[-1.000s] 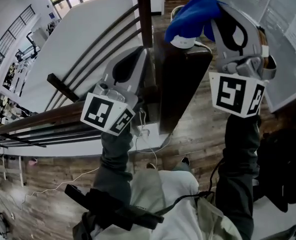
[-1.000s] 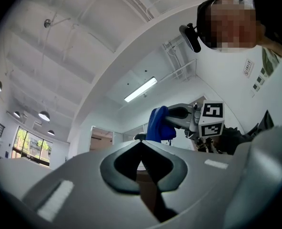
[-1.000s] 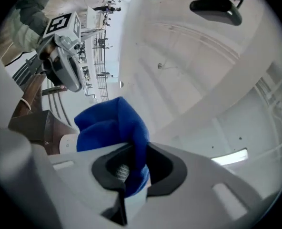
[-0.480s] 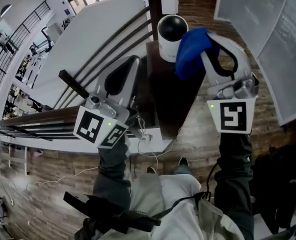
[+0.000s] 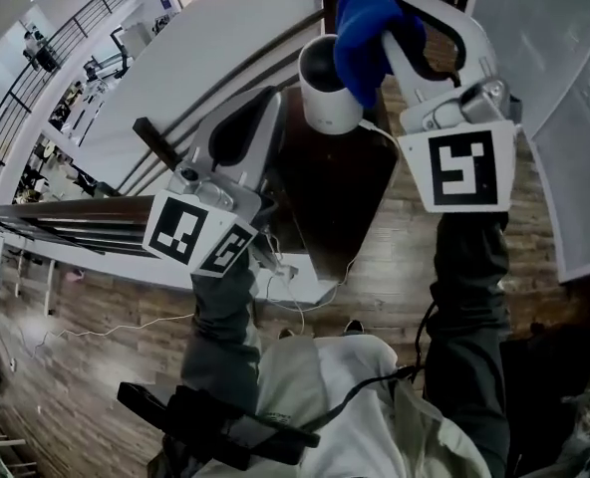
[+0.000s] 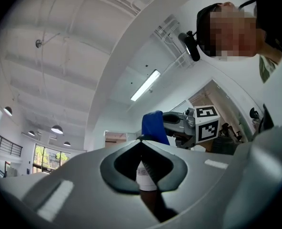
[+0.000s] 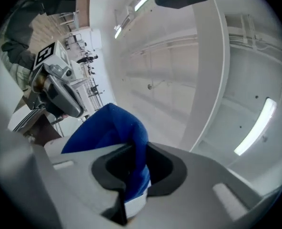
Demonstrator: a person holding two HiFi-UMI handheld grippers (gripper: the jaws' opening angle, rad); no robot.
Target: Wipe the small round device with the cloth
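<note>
The small round device (image 5: 327,93), white with a black domed top, stands on a dark wooden stand (image 5: 340,192). My right gripper (image 5: 380,23) is shut on a blue cloth (image 5: 358,40), which hangs against the device's upper right side. In the right gripper view the cloth (image 7: 116,133) bunches out between the jaws of that gripper (image 7: 131,149). My left gripper (image 5: 272,98) is shut with nothing in it, just left of the device. In the left gripper view, the device's white base (image 6: 144,178) shows past the left gripper (image 6: 142,144), with the cloth (image 6: 154,127) above.
Dark railing bars (image 5: 190,108) run diagonally left of the stand, beside a white wall top (image 5: 205,38). A white cable (image 5: 295,287) trails from the stand to the wooden floor (image 5: 106,307). A white panel (image 5: 574,98) stands at the right.
A second ago the cloth lay over the device. It has since come off to the device's right side, and the black top now shows. The left gripper stays beside the stand.
</note>
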